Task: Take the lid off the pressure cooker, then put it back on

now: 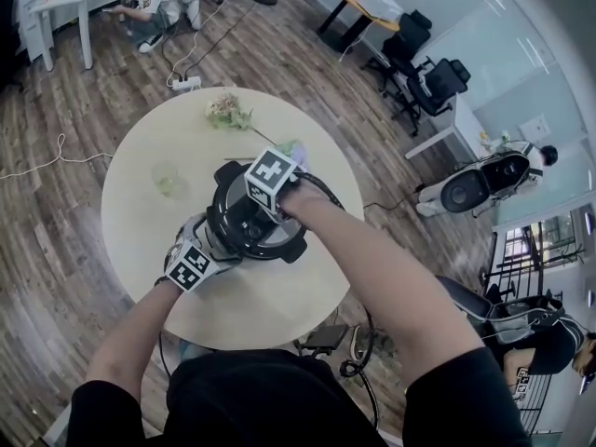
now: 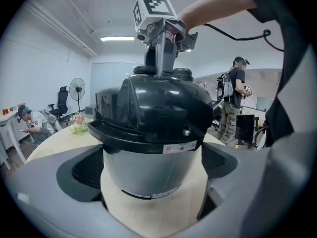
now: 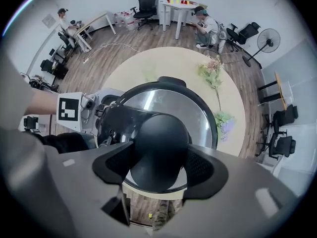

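Note:
A black-lidded pressure cooker (image 1: 250,223) with a silver body (image 2: 148,165) stands on the round beige table (image 1: 270,305). Its lid (image 3: 173,105) sits on the pot. From above, my right gripper (image 3: 159,162) points straight down, and its pads press on both sides of the lid's black knob (image 3: 158,148). The same gripper shows in the head view (image 1: 253,210) and in the left gripper view (image 2: 161,73). My left gripper (image 2: 151,182) comes in level from the near left (image 1: 212,242), its jaws closed against the two sides of the silver body.
A bunch of flowers (image 1: 228,113) and a small glass (image 1: 166,177) lie on the table's far side. A cable (image 1: 326,189) runs off the cooker's right side. Office chairs (image 1: 428,82), desks and people (image 1: 149,3) stand round the room.

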